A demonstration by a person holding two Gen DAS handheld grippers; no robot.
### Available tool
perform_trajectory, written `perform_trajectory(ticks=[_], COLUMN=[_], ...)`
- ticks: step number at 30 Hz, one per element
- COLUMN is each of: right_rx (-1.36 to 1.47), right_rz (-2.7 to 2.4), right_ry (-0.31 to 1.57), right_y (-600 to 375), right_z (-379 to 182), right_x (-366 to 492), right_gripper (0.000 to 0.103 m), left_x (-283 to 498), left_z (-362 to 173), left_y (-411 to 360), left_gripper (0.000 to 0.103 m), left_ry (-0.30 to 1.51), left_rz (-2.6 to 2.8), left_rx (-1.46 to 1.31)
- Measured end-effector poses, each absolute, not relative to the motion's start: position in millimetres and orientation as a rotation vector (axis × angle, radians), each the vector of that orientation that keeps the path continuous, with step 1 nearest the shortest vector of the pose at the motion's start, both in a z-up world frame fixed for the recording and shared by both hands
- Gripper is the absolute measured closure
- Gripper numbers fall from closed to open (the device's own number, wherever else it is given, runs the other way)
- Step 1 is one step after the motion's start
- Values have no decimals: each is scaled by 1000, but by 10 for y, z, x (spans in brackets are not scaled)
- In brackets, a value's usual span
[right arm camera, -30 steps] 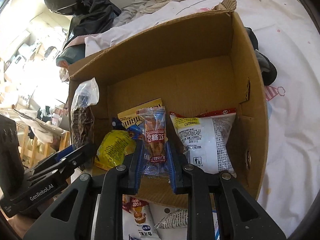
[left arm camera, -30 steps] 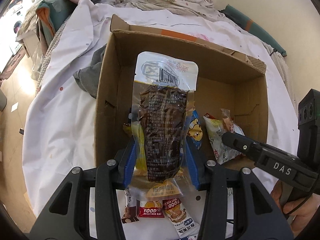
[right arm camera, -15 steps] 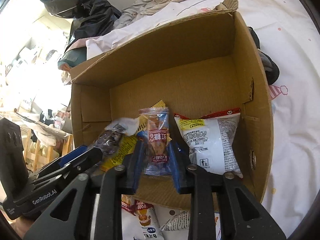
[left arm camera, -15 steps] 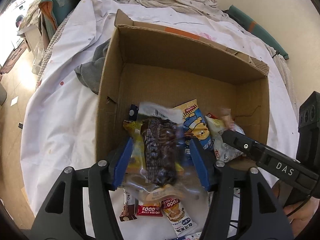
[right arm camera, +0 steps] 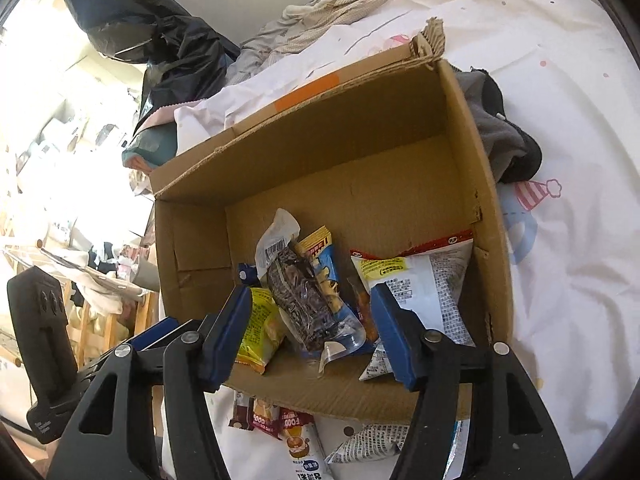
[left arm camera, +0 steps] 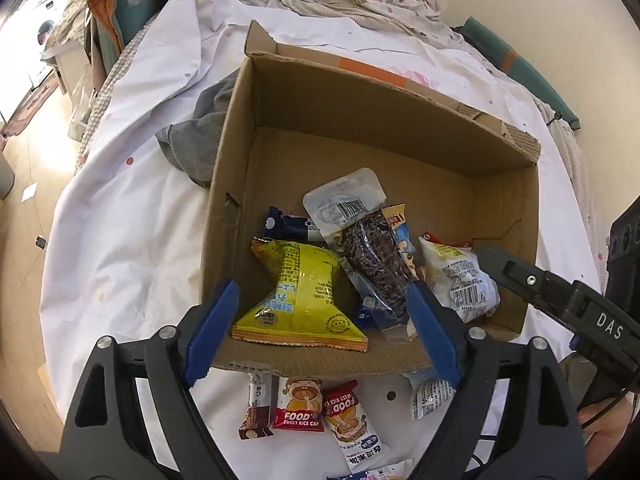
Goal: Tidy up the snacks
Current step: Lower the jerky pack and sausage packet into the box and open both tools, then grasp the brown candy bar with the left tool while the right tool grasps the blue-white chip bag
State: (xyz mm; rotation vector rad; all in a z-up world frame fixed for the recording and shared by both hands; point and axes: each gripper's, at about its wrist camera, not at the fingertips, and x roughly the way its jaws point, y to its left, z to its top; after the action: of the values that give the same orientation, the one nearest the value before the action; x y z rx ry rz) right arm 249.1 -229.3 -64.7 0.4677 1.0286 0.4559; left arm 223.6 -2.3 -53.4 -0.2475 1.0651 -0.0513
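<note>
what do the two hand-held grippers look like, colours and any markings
Both are matte black plastic frames with cut-out openings and silver screw heads. The left hand-held gripper and the right hand-held gripper each carry two flat blue pads. Seen from the left wrist, the right unit's body reads "DAS" in white; a thin black cable hangs beneath it.

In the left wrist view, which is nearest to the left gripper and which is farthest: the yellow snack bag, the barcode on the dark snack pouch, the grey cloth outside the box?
From the left gripper:
1. Yellow snack bag, between the open fingers, in the box.
2. Barcode, mid-box, on the pouch's far end.
3. Grey cloth, outside the box's left wall.
</note>
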Motion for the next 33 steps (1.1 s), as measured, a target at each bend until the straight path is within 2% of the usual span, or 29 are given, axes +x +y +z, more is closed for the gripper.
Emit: perform_trajectory(ticks=[13,23,25,29,33], right_rx=[499,484,494,484,493], right_rz=[424,404,401,385,360], right_ry=[1022,1043,1049,1047,1048], right_y=[-2460,-2542,-2578,-2657,-2798], right_z=[-539,-532,-548,-548,-576], right_x=[2265,1980,1908,1826,1768], right_gripper=[38,38,38,38,38], left_x=[1923,1665,1637,1659,1750], left_z=[-325,-570,-710,-997,-1213], left_y=[509,621,578,474,378], left_gripper=[20,21,27,51,61], left_ry=[998,1093,1135,1244,1306], left_rz=[36,70,65,42,30], left_rx=[-334,-346,-331,-324,-295])
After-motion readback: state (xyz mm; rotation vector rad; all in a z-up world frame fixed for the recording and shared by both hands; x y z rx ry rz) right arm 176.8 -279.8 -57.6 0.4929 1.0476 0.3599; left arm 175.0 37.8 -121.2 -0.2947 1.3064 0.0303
